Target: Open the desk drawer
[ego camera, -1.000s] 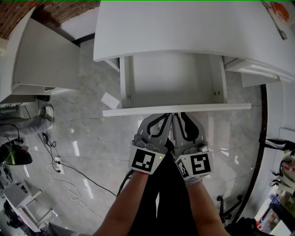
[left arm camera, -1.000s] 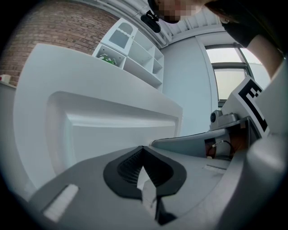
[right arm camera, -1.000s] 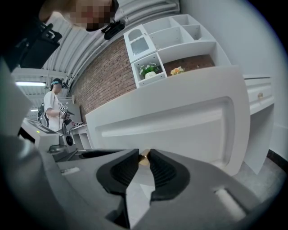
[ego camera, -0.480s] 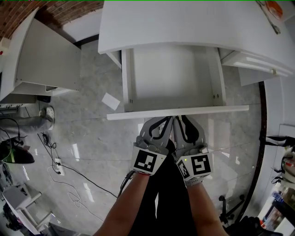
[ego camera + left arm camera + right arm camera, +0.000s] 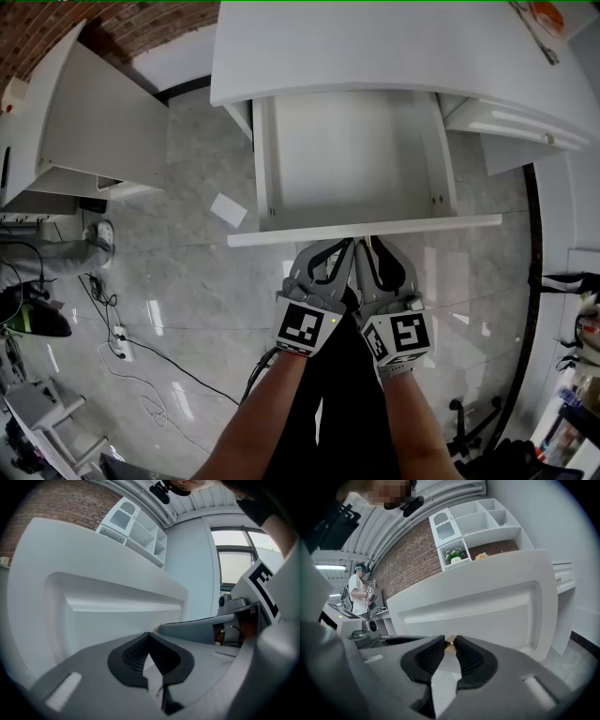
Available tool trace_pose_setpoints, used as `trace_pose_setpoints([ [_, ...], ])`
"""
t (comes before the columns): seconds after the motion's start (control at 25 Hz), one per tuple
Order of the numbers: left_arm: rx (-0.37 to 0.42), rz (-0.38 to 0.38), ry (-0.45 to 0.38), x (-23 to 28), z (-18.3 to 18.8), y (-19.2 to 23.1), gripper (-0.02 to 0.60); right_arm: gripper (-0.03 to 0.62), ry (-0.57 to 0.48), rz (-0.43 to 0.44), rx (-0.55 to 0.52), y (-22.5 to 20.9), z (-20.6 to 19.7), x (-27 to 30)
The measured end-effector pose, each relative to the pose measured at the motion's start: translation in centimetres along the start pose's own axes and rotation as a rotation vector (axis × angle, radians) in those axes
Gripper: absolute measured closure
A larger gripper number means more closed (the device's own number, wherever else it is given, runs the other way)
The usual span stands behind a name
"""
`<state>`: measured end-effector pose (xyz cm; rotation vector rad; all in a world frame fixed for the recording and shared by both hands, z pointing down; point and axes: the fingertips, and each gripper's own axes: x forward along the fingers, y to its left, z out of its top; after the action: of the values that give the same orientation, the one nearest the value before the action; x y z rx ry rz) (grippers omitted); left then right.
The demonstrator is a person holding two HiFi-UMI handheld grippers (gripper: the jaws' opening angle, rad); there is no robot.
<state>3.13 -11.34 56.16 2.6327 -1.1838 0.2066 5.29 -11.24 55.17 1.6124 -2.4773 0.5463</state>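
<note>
The white desk [image 5: 375, 47] fills the top of the head view, and its drawer [image 5: 347, 159] stands pulled out, with nothing inside. The drawer's front panel [image 5: 366, 231] runs across just ahead of both grippers, which sit side by side. My right gripper [image 5: 371, 247] is shut on the small gold knob [image 5: 450, 642] of the front panel [image 5: 487, 606]. My left gripper [image 5: 341, 247] presses against the right one, its jaws shut together at the same panel [image 5: 117, 616]; nothing shows between its pads [image 5: 136, 651].
A white cabinet [image 5: 94, 122] stands at the left, and a second drawer [image 5: 511, 127] juts out at the right. A paper sheet [image 5: 226, 209] and cables [image 5: 141, 347] lie on the marble floor. A person [image 5: 358, 590] stands far off beside a brick wall with shelves [image 5: 473, 527].
The drawer has slid out farther toward me, showing more of its inside. Both grippers have moved back with its front panel, staying together.
</note>
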Motion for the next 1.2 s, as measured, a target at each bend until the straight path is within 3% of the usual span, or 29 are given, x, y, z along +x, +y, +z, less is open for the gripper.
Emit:
trace_pose_setpoints([
  [1.2, -0.037, 0.002, 0.087, -2.2, -1.4, -2.5, 0.597, 0.519, 0.075, 0.035, -0.013, 1.0, -1.5, -3.0],
])
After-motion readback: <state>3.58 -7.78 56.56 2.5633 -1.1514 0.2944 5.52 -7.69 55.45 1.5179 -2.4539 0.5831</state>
